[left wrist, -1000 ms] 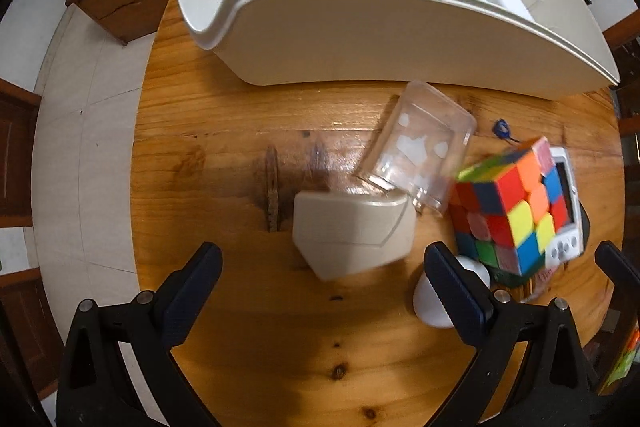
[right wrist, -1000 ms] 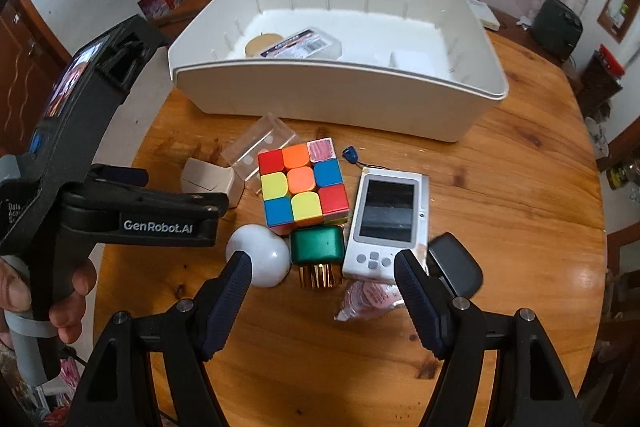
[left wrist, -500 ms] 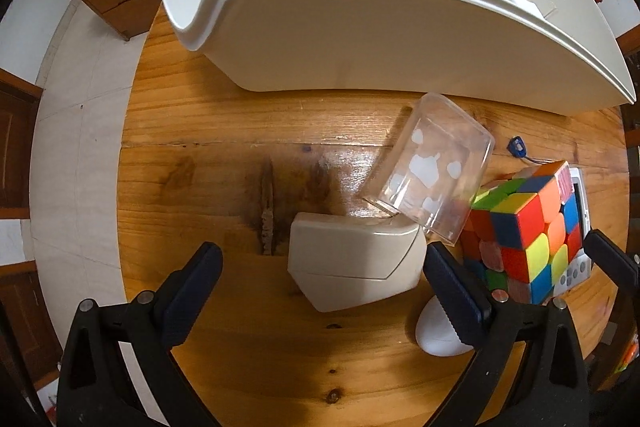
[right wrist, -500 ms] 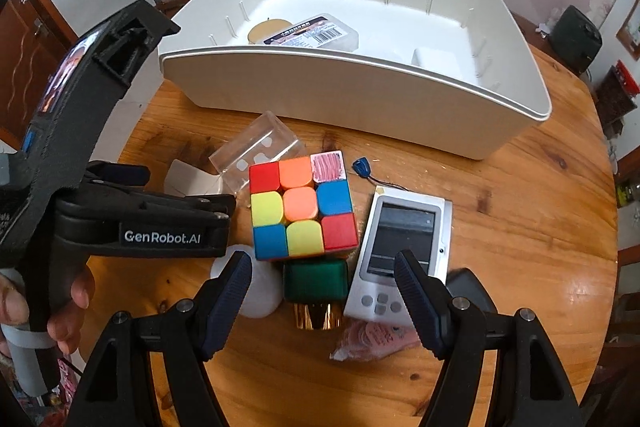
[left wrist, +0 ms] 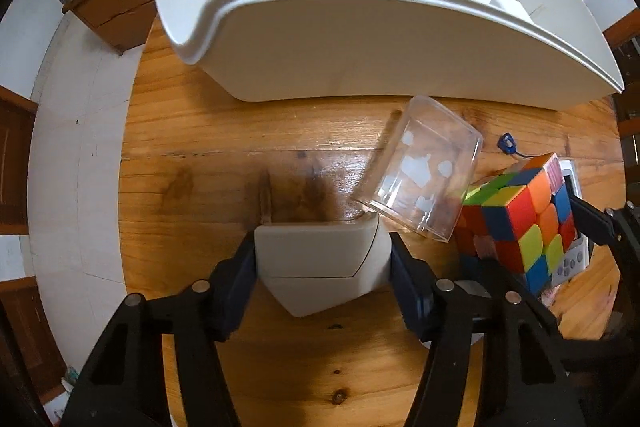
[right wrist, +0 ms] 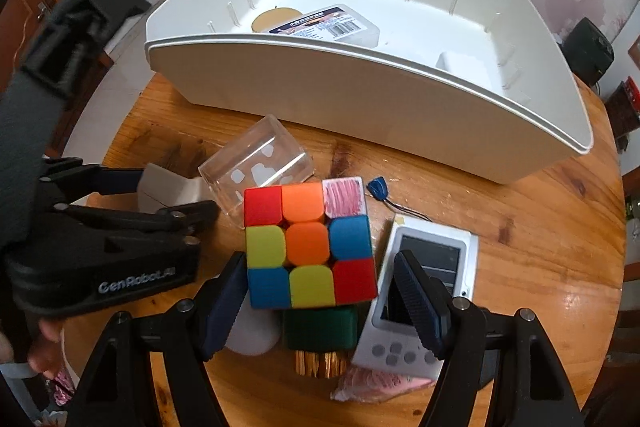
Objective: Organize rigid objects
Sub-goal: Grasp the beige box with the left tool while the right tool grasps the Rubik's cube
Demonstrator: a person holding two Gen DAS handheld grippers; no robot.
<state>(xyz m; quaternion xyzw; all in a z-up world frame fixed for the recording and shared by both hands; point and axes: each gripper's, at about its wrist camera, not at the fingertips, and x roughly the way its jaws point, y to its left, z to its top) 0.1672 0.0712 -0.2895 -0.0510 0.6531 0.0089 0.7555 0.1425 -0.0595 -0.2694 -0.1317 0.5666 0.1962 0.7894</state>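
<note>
Between left claw (left wrist: 322, 273): cream box (left wrist: 320, 265), crosswise

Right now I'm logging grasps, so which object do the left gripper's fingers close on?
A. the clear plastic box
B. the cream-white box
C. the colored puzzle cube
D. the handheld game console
B. In the left wrist view, the left gripper has both fingers pressed against the sides of the cream-white box; the clear plastic box lies beyond it.
</note>
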